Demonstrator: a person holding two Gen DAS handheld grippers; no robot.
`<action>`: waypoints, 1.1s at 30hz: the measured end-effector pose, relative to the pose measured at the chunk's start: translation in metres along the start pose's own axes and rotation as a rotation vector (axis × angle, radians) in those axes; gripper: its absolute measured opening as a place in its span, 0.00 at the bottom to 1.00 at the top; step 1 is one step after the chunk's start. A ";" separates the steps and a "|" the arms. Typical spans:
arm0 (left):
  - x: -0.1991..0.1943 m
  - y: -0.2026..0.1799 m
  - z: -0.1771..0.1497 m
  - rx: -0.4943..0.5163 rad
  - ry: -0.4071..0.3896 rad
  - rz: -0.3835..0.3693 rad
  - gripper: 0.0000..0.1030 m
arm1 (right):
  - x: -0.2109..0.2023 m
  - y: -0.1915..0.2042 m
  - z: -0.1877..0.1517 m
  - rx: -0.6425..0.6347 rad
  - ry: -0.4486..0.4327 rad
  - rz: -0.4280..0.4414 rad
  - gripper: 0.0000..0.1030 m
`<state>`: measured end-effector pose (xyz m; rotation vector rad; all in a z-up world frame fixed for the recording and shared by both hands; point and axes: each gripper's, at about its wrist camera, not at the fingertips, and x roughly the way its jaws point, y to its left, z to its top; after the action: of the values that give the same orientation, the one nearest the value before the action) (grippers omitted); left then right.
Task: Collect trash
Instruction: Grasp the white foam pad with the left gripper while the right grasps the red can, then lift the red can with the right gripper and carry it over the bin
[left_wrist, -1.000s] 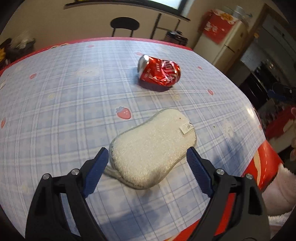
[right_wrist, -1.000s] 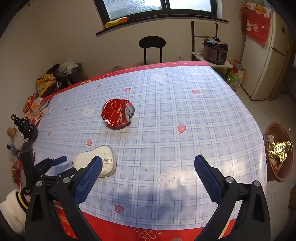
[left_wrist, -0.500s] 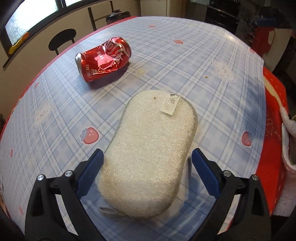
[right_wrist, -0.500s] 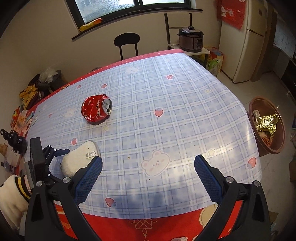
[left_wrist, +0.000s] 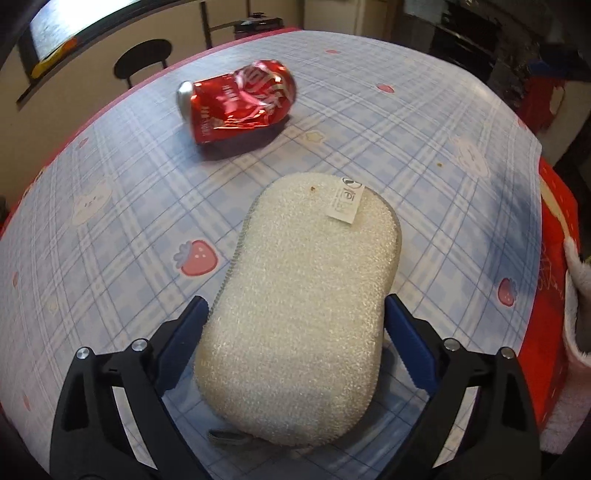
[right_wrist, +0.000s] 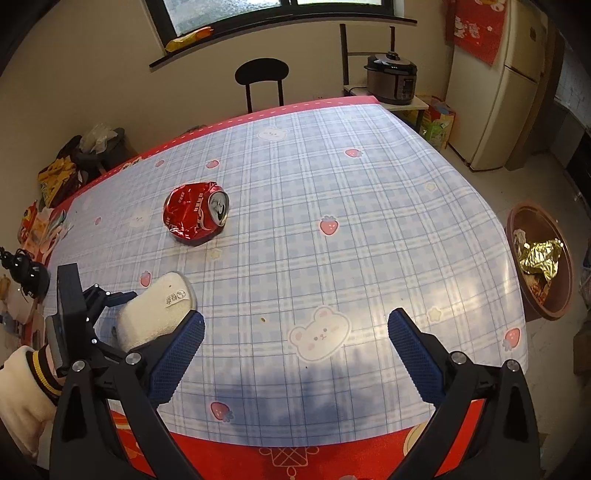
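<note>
Setting: kitchen-dining room with a window; a desk (right_wrist: 369, 206) under a blue plaid cloth printed with bears and strawberries carries the things.
Left jaws: the left gripper (left_wrist: 295, 325) stands wide open, its blue pads on either side of a white scrub sponge (left_wrist: 303, 302); whether the pads touch the sponge's flanks cannot be told, and nothing is pinched.
Right jaws: the right gripper (right_wrist: 295, 339) hangs above the near desk edge, spread wide and empty.
Sponge: lies flat along the left gripper's axis, its paper tag (left_wrist: 347, 206) at the far end, toward 1 o'clock; a grey loop shows at the near end.
Task thing: a crushed red can (left_wrist: 236, 105) lies on its side on the desk, well apart from the sponge at 11 o'clock in the left view, untouched.
Destination: a brown basin (right_wrist: 541, 266) on the floor at 3 o'clock in the right view, off the desk's right edge, already holding crumpled gold foil (right_wrist: 539, 254).
Risk 1: the sponge looks soft, so closing on it would probably compress it rather than grip it firmly; it may sag or slip on lifting.
Risk 2: the sponge may not be trash at all; binning it would likely be a sorting error.
Risk 3: the can's dented, rounded wall could roll or squirt out from a shallow pinch.
Risk 4: the basin sits low and away from the desk; a release made from too far off might miss its rim.
Risk 5: the two grippers sit just beside each other at the near left of the desk, so a reach by either one toward the can could knock the other.
</note>
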<state>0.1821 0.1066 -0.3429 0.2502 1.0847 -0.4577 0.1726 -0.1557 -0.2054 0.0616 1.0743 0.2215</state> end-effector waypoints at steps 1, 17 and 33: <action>-0.005 0.011 -0.004 -0.078 -0.017 -0.018 0.90 | 0.003 0.004 0.003 -0.014 0.000 0.002 0.95; -0.116 0.090 -0.091 -0.722 -0.337 0.061 0.90 | 0.133 0.098 0.092 -0.135 -0.028 0.147 0.68; -0.150 0.086 -0.128 -0.844 -0.345 0.137 0.91 | 0.183 0.111 0.095 -0.015 0.041 0.140 0.31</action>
<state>0.0642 0.2708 -0.2687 -0.4836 0.8310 0.1034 0.3230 -0.0034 -0.3011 0.1197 1.1106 0.3580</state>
